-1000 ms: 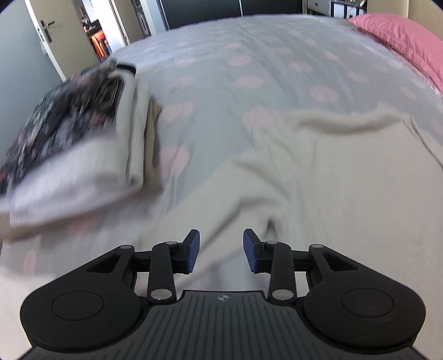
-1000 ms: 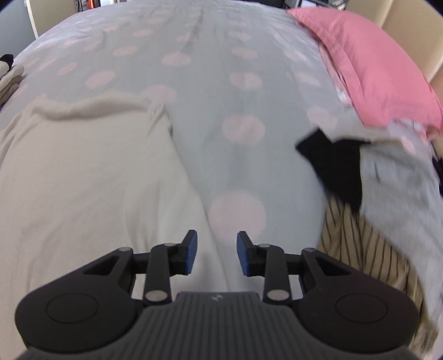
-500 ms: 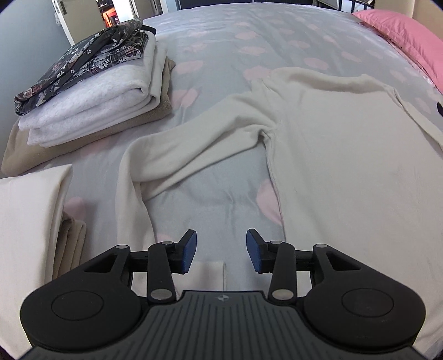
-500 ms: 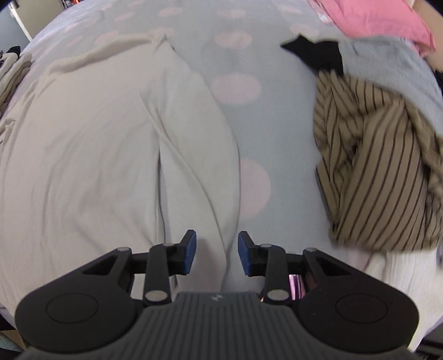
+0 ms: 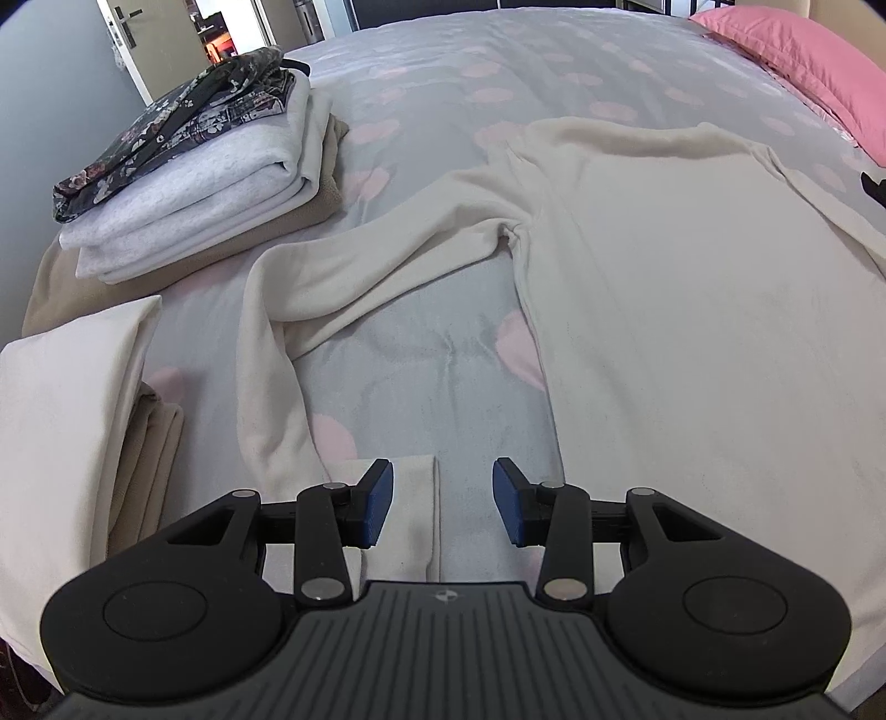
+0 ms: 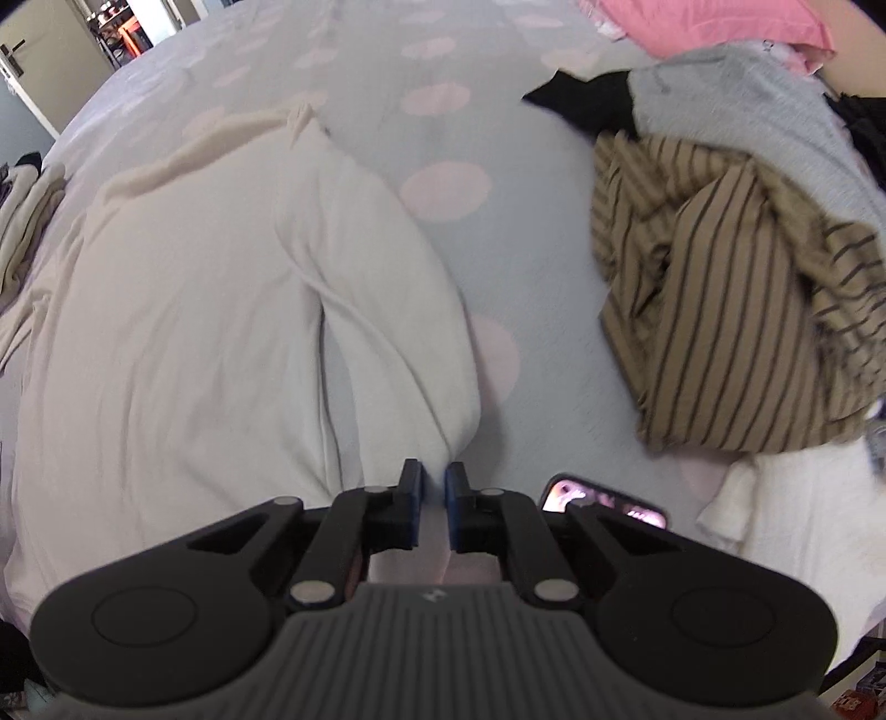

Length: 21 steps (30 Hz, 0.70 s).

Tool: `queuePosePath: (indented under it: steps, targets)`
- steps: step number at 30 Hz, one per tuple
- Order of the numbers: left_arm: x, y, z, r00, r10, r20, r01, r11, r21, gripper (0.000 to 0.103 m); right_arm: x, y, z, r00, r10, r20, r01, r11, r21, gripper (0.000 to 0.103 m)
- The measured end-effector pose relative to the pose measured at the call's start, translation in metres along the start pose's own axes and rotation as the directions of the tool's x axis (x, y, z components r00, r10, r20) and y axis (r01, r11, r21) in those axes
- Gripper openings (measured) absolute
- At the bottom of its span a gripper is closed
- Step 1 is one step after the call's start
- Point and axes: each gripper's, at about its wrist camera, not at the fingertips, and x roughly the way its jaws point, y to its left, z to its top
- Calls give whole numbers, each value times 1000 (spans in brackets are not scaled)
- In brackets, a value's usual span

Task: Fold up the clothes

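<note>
Cream sweater (image 5: 692,310) lies spread flat on the bed (image 5: 498,83), body running away from both grippers. Right gripper (image 6: 433,487) pinches its near sleeve end; left gripper (image 5: 443,498), jaws wide, hovers over the other cuff (image 5: 410,498).

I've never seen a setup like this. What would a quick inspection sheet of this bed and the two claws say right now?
Surface: bed cover, grey with pink dots.
Job's things: cream sweater spread flat, one sleeve bent toward the near edge.
Clutter: folded stack topped by a dark floral garment; cream folded pile; loose heap with a striped shirt, grey and black clothes; phone, screen lit; pink pillow.
Grippers: left claw open above the sleeve cuff; right claw shut on the other sleeve's end.
Cables: nothing seen.
Surroundings: open door past the bed.
</note>
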Motion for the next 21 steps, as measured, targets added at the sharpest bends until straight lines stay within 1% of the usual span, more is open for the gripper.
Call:
queuePosePath:
  steps: [5, 8, 11, 13, 15, 16, 19, 20, 21]
  targets:
    - [1, -2, 1, 1000, -19, 0, 19, 1000, -1, 38, -28, -14, 22, 996, -59, 63, 59, 998, -3, 10]
    - [3, -3, 1, 1000, -22, -4, 22, 1000, 2, 38, -41, -24, 44, 989, -113, 94, 114, 993, -9, 10]
    - [5, -2, 2, 1000, -26, -14, 26, 1000, -10, 38, -47, -37, 70, 977, -186, 108, 188, 982, -12, 10]
    - [7, -2, 3, 999, -26, -20, 26, 1000, -17, 38, -46, -48, 86, 965, -237, 113, 240, 971, -9, 10]
    - [9, -3, 4, 999, -23, -27, 23, 1000, -17, 38, -41, -61, 103, 948, -297, 112, 298, 954, 6, 9]
    - [10, -4, 4, 999, -22, -29, 21, 1000, -16, 38, -38, -68, 111, 937, -330, 112, 330, 944, 14, 0]
    - [13, -6, 4, 999, -14, -41, 14, 1000, -3, 38, -26, -90, 131, 900, -423, 107, 420, 906, 49, 0]
    - [15, -7, 4, 999, -11, -47, 11, 1000, 2, 38, -22, -98, 135, 894, -437, 99, 432, 899, 73, 0]
    - [17, -8, 4, 999, -8, -52, 8, 1000, 6, 38, -19, -106, 137, 893, -441, 89, 433, 896, 99, 0]
